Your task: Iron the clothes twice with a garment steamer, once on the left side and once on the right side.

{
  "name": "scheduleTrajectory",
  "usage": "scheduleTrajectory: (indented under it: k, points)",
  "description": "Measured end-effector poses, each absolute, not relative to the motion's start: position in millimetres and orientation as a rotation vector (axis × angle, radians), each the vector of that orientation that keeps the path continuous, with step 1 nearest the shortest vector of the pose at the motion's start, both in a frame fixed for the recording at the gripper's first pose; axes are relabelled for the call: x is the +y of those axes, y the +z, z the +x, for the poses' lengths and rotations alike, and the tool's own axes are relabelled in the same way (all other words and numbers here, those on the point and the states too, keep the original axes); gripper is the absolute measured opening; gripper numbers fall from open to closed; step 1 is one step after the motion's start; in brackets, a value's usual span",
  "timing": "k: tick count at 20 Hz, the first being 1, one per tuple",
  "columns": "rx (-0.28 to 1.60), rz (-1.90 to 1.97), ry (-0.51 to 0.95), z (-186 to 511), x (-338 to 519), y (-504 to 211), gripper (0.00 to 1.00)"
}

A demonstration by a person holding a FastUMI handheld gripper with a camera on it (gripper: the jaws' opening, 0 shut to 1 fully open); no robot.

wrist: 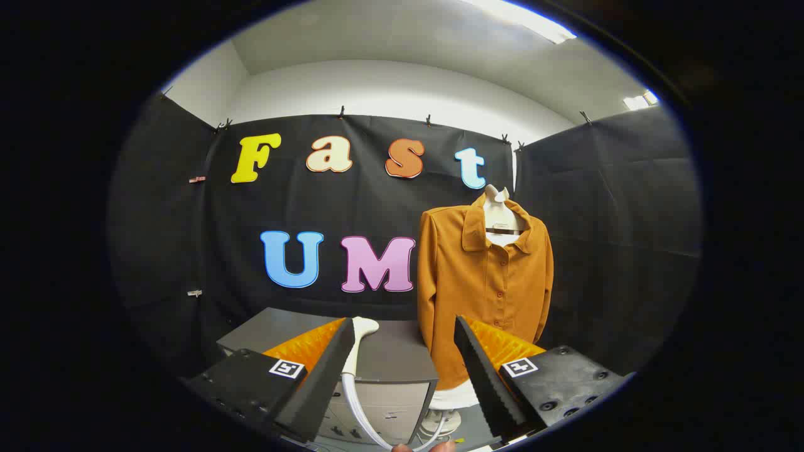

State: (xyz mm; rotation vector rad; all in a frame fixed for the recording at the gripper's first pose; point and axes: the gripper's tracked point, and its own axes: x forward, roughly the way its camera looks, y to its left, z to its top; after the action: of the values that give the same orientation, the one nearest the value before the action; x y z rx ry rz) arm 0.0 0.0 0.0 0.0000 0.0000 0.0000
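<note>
Your garment steamer (359, 342) lies on the grey tabletop (396, 358) near its front edge, white head up just beside your left finger (326, 370), its white hose (358, 414) dropping over that edge and curving below. The orange shirt (483, 282) hangs on a pale stand (499, 210) just past the tabletop's right edge, beyond your right finger (487, 376). Your claw (402, 351) is spread wide, gripping nothing. The tabletop belongs to a cabinet with drawers (383, 414).
</note>
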Motion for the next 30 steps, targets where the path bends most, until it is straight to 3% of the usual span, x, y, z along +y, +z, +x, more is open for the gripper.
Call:
scheduleTrajectory:
  k: [24, 30]
  points:
    - [0.017, 0.036, 0.032, -0.4, 13.6, -6.7, 0.98]
    - [0.128, 0.05, 0.104, 30.7, 47.9, -27.8, 0.98]
